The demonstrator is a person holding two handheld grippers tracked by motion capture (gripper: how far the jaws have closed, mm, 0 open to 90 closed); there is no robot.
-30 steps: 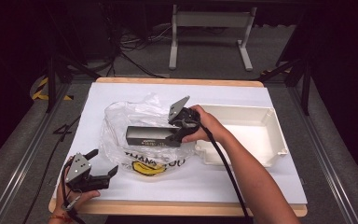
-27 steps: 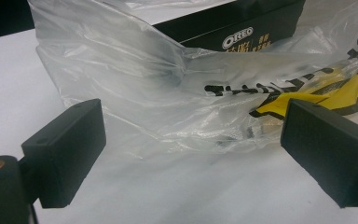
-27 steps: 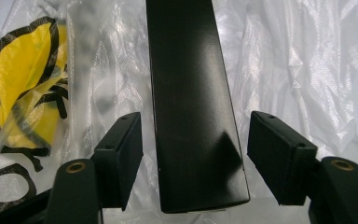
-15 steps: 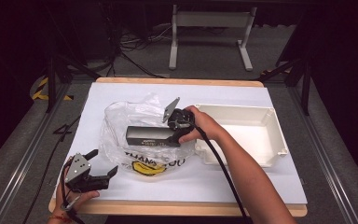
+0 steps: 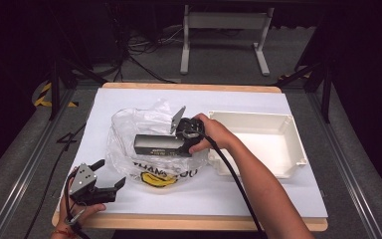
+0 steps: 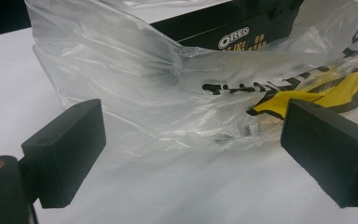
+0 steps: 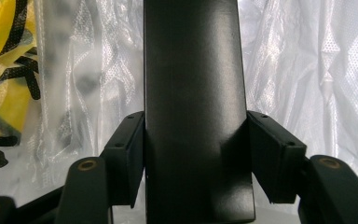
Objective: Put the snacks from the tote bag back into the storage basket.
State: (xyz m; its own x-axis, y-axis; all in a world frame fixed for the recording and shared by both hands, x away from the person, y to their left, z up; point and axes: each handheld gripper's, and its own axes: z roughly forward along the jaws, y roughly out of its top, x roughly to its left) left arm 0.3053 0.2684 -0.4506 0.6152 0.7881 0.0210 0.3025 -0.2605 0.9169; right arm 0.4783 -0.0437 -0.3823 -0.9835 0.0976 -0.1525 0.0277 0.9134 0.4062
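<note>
A long black Oreo box (image 5: 156,145) lies on a clear plastic bag (image 5: 129,124) with a yellow and black print, at the middle of the table. My right gripper (image 5: 180,144) holds the box's right end. Its jaws have just been closing, and in the right gripper view both pads (image 7: 128,154) press the sides of the box (image 7: 193,70), with the gripper (image 7: 196,151) shut on it. My left gripper (image 5: 108,174) rests near the table's front left corner. It (image 6: 191,149) stands open, facing the bag (image 6: 144,84) and the box (image 6: 242,28) behind it.
A white rectangular tray (image 5: 288,149) stands just right of the box, with the right forearm reaching in beside its left wall. White paper (image 5: 258,104) covers the wooden table top. Dark floor, cables and a metal stand lie beyond the far edge.
The right hand and its gripper have shifted slightly left onto the box's end. The left gripper has stayed where it was.
</note>
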